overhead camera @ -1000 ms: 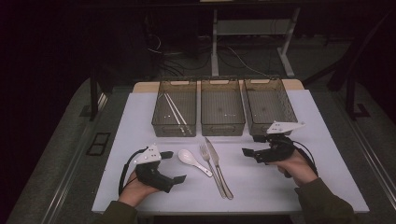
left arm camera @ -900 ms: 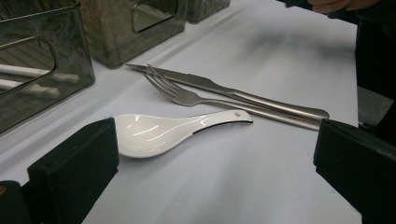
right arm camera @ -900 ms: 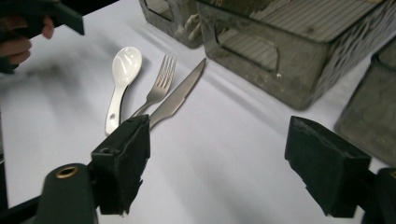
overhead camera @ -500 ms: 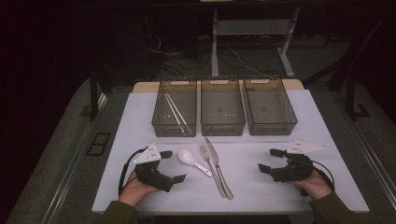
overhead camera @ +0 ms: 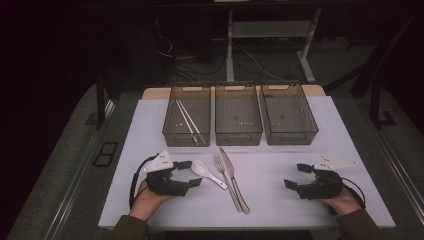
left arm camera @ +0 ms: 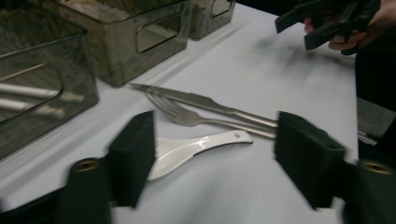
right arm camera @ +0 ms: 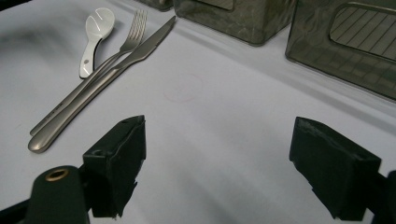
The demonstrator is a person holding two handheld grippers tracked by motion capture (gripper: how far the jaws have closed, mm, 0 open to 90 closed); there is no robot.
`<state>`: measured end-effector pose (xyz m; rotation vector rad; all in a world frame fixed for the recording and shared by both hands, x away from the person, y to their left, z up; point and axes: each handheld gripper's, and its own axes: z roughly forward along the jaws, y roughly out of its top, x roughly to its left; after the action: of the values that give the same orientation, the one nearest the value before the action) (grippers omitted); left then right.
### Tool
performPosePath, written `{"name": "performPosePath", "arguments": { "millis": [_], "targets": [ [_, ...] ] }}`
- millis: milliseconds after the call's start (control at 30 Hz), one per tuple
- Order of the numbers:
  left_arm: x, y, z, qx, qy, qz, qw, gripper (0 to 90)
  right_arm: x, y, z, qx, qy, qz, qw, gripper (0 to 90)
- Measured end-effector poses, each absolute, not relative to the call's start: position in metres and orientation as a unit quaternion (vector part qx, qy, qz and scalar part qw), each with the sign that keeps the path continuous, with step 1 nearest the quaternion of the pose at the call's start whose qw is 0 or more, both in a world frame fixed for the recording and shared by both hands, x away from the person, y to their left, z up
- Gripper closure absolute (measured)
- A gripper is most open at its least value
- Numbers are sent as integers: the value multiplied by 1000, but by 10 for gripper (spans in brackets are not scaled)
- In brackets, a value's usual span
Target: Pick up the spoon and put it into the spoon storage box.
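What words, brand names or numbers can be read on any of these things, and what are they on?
None can be read.
The knife and fork handles may carry a faint stamp, too blurred to read.
The white spoon, the three bins and both grippers, left and right, show no lettering.

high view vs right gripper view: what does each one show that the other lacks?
High view alone: the chopsticks lying in the left bin, and the left gripper beside the spoon. Right gripper view alone: a faint reddish ring mark on the white table. Both: spoon, fork and knife side by side, and the right gripper, open.
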<state>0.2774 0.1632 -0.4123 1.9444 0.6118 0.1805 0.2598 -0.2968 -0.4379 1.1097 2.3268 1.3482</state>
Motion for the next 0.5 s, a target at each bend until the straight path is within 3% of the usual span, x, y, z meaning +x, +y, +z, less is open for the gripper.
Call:
{"name": "performPosePath", "arguments": {
  "millis": [400,500],
  "targets": [
    [299,129,-413,827,249,39,503,862,261,-297,-438,382,793,460,117,178],
    [304,118,-417,835,244,25,492,889,261,-297,-438,383,793,460,117,178]
  ]
}}
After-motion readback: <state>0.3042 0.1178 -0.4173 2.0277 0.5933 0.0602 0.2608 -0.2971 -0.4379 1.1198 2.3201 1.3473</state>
